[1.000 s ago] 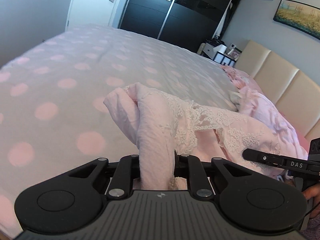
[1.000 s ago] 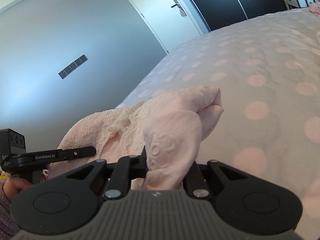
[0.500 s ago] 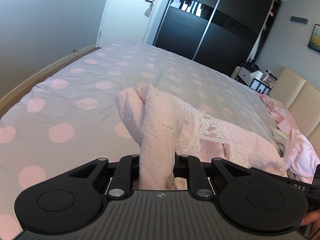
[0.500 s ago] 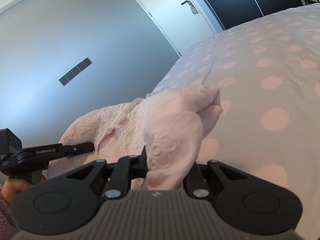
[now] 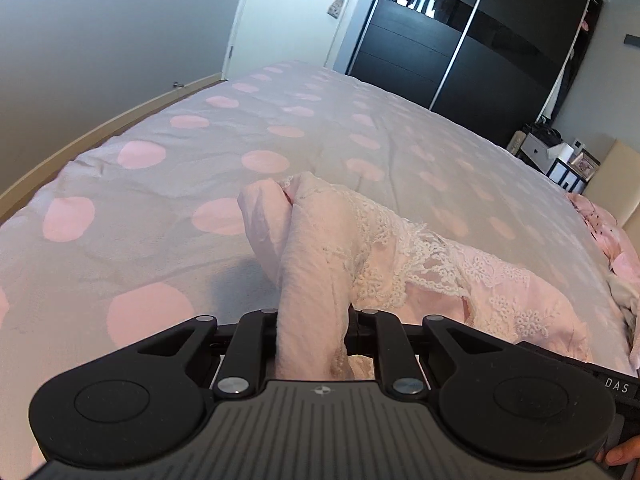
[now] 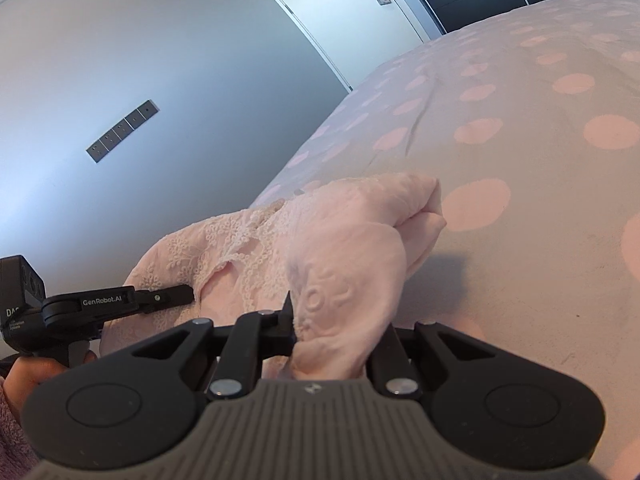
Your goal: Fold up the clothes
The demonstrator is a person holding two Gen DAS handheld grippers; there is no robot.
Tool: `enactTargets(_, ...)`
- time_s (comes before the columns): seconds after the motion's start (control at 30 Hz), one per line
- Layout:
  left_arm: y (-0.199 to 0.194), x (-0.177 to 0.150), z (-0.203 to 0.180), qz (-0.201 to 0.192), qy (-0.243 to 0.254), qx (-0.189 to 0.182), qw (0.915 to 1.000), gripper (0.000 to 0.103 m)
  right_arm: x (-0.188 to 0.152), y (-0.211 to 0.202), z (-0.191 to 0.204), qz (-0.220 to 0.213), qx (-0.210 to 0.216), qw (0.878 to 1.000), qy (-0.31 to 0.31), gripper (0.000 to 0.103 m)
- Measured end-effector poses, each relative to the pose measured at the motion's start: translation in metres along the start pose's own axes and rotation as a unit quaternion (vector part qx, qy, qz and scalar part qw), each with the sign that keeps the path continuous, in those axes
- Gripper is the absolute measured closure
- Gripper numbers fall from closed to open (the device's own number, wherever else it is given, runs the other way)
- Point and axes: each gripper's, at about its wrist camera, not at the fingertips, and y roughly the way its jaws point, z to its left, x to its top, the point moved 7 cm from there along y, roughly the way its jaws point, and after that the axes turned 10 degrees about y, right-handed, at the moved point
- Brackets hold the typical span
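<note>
Garment: a pink top point(image 5: 420, 264) with white lace, stretched between the two grippers, above the bed point(image 5: 200, 168).
Long axis: it runs from one gripper to the other, across the bed, with both pinched ends bunched and pointing away from the cameras.
Left gripper point(image 5: 312, 320): clenched on one end of the top.
Right gripper point(image 6: 336, 332): clenched on the other end.
Bed: grey cover with pink dots, just under the top.

Dotted bedspread point(image 5: 304, 132), black wardrobe point(image 5: 460, 40), poss. nightstand point(image 5: 538, 148)
</note>
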Motion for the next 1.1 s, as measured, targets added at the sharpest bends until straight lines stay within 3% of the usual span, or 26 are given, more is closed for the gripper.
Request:
enactTargets(0.2, 0.024, -0.022, 0.015, 0.011, 0.001, 0.001, 0.9999, 0.087, -0.007, 0.023, -0.022, 0.014, -0.018, 1.000, 0.001, 0.086)
enactTargets(0.33, 0.024, -0.031, 0.023, 0.010, -0.011, 0.016, 0.9998, 0.071, -0.009, 0.026, -0.029, 0.019, -0.030, 0.999, -0.005, 0.070)
enactTargets(0.43, 0.010, -0.031, 0.030, 0.007, -0.022, 0.035, 0.9991, 0.060, -0.004, 0.014, -0.032, 0.013, -0.041, 0.999, -0.015, 0.056)
enactTargets(0.53, -0.017, -0.027, 0.033, -0.010, -0.016, 0.049, 0.9986, 0.055, 0.003, -0.010, -0.035, -0.008, -0.062, 0.997, -0.047, 0.054)
enactTargets(0.67, -0.058, -0.019, 0.030, -0.049, 0.001, 0.075, 0.9960, 0.056, 0.017, -0.045, -0.032, -0.057, -0.082, 0.991, -0.086, 0.056)
enactTargets(0.8, -0.067, -0.024, 0.035, -0.048, -0.047, 0.075, 0.9949, 0.058, 0.018, -0.049, -0.034, -0.033, -0.074, 0.995, -0.051, 0.053)
enactTargets(0.87, -0.062, -0.035, 0.044, -0.039, -0.093, 0.067, 0.9926, 0.055, 0.012, -0.043, -0.038, -0.016, -0.070, 0.997, -0.035, 0.044)
enactTargets(1.1, -0.026, -0.068, 0.057, -0.012, -0.156, 0.040, 0.9869, 0.055, -0.007, -0.007, -0.045, 0.033, -0.051, 0.998, -0.002, 0.044)
